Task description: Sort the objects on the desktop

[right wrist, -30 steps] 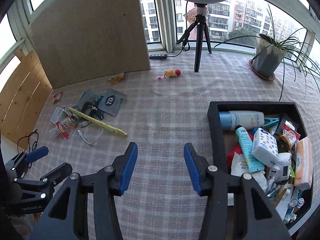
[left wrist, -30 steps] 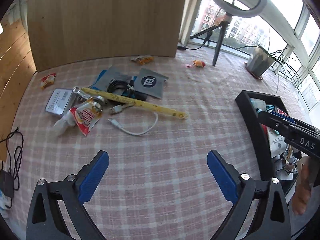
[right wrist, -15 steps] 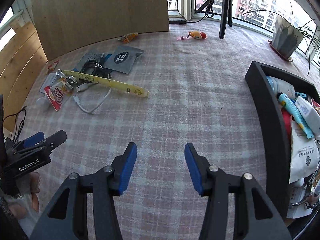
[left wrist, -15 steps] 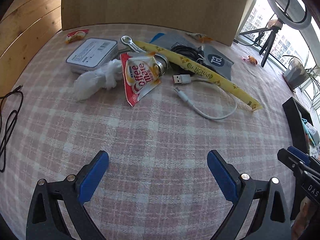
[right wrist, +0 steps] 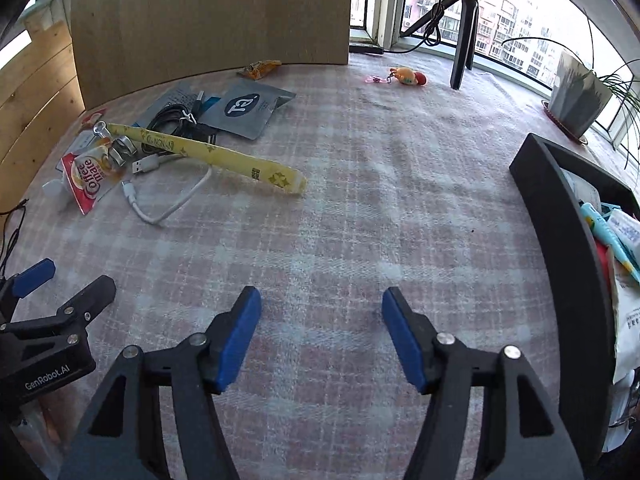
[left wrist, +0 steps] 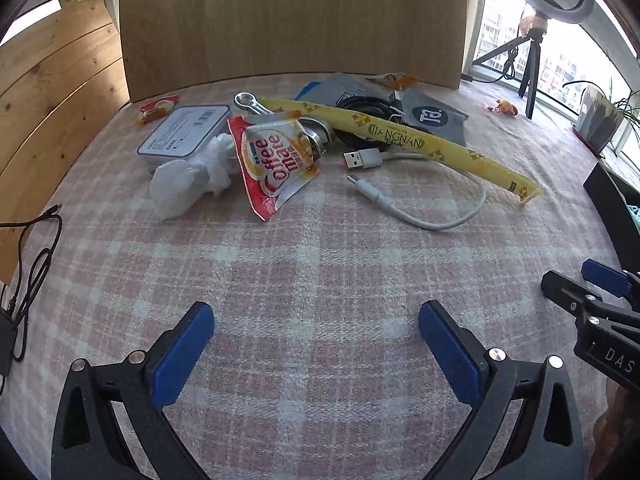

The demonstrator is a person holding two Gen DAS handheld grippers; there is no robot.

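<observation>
A pile of loose objects lies on the checked cloth ahead of my left gripper (left wrist: 316, 320), which is open and empty. The pile holds a red Coffee mate sachet (left wrist: 276, 156), a white crumpled wrapper (left wrist: 188, 178), a grey tin box (left wrist: 184, 136), a white USB cable (left wrist: 416, 200), a long yellow strip (left wrist: 404, 142), a black cable coil (left wrist: 368, 114) and a grey pouch (left wrist: 432, 118). My right gripper (right wrist: 320, 312) is open and empty over bare cloth. The pile shows at its far left, with the sachet (right wrist: 90, 176) and yellow strip (right wrist: 224, 156). The black bin (right wrist: 560, 216) at the right holds several sorted items.
A wooden board (left wrist: 292, 16) stands behind the pile. A small orange toy (right wrist: 408, 76), a tripod (right wrist: 464, 40) and a potted plant (right wrist: 580, 100) stand at the back right. A black cable (left wrist: 32, 264) lies at the left edge. A snack packet (right wrist: 260, 68) lies by the board.
My left gripper has moved forward and closer to the pile, which now looks larger. My right gripper has lowered and opened wider, and the bin has slid to the right edge.
</observation>
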